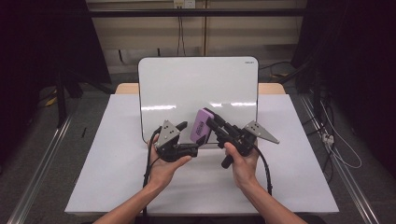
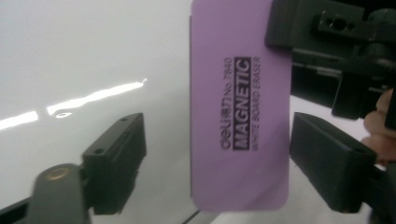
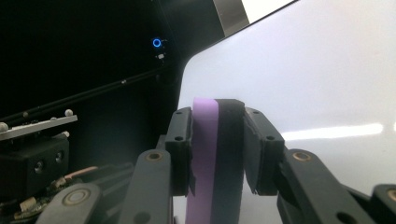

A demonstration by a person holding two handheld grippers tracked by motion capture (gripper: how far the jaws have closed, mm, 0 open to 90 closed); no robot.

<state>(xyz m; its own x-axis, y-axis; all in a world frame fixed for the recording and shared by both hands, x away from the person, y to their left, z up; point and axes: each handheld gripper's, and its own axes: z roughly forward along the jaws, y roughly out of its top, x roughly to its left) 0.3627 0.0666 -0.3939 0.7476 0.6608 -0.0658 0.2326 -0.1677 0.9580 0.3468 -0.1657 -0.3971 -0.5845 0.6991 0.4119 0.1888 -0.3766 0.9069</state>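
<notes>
Before the whiteboard [image 1: 198, 88], the right gripper [image 3: 217, 154] clamps its jaws on the purple eraser [image 2: 238, 107]. Just beside the eraser, the left gripper [image 2: 217, 163] has its jaws parted, clear of it on both sides.

We count one purple eraser [image 1: 201, 126], one whiteboard [image 1: 187, 84] (standing upright), one table [image 1: 116, 158], two grippers: left gripper [image 1: 180, 140], right gripper [image 1: 219, 127], and two hands.

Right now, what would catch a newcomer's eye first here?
The purple eraser, clamped in the right gripper at mid-table. It sits between the left gripper's open jaws, which do not touch it. Behind both stands a blank whiteboard, propped upright.
</notes>
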